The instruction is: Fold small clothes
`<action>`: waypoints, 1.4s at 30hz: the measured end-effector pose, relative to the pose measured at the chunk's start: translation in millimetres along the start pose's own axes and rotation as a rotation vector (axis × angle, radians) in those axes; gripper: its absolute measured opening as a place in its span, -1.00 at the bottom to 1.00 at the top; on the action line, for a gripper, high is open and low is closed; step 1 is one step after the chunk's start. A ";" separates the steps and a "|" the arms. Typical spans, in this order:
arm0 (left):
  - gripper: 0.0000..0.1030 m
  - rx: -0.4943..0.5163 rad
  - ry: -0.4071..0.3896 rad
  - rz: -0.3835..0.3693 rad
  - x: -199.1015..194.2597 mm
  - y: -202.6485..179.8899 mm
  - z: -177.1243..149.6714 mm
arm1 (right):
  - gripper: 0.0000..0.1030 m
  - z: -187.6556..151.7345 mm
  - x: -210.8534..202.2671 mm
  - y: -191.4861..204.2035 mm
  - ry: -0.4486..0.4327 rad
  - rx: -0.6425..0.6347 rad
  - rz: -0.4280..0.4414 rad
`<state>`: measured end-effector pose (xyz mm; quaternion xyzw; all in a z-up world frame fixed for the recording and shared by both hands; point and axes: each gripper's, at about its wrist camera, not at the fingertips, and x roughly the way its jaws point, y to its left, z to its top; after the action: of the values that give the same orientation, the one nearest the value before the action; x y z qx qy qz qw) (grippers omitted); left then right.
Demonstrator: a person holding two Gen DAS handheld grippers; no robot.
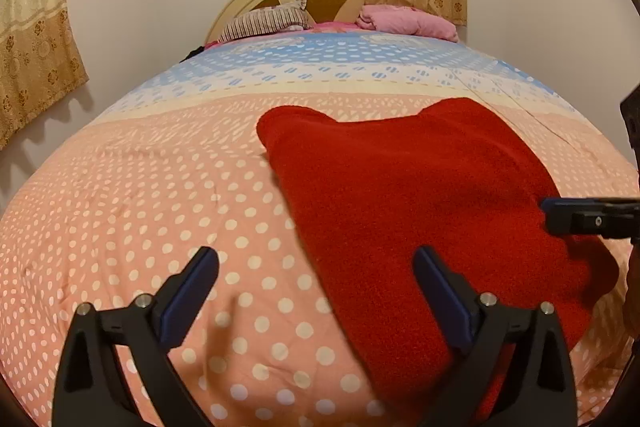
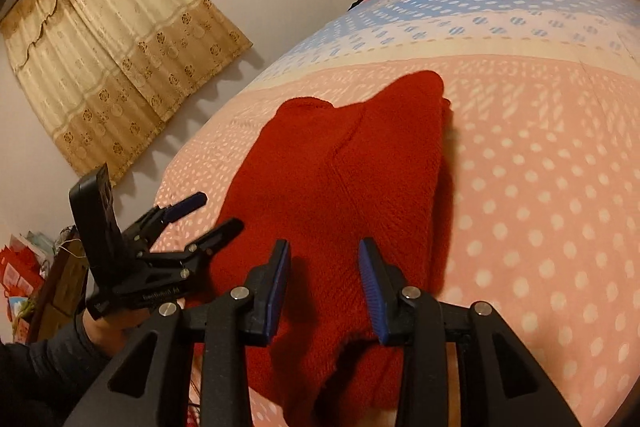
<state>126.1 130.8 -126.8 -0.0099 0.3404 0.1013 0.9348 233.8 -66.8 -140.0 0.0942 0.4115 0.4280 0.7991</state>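
A red knitted garment (image 1: 400,211) lies flat on the bed, folded lengthwise, and also shows in the right wrist view (image 2: 344,167). My left gripper (image 1: 316,267) is open and empty, just above the bed at the garment's left near edge; it also shows in the right wrist view (image 2: 222,213). My right gripper (image 2: 324,259) is open over the garment's near end, holding nothing. Its fingers show at the right edge of the left wrist view (image 1: 560,215).
The bed has a pink dotted cover (image 1: 160,207) with a blue band further back. A striped pillow (image 1: 264,21) and a pink bundle (image 1: 404,21) lie by the headboard. Curtains (image 2: 112,67) hang on the wall left of the bed.
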 end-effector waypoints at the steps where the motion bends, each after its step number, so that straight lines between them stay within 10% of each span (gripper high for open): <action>1: 0.95 -0.002 0.006 -0.001 0.1 -0.1 0.1 | -0.28 -2.3 0.1 -1.5 -0.012 0.005 0.006; 16: 0.96 0.060 -0.133 -0.050 -77.5 -19.5 34.7 | -0.21 0.0 -67.9 75.6 -0.215 -0.183 -0.266; 20: 1.00 0.058 -0.166 -0.054 -90.7 -18.5 42.2 | 0.05 1.2 -84.2 94.8 -0.268 -0.236 -0.271; 42: 1.00 0.047 -0.176 -0.047 -96.3 -18.8 43.5 | 0.07 5.1 -96.4 95.7 -0.297 -0.229 -0.305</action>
<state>85.3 98.6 -32.8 0.0132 0.2588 0.0718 0.9632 151.0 -80.3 -32.9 0.0016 0.2479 0.3276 0.9117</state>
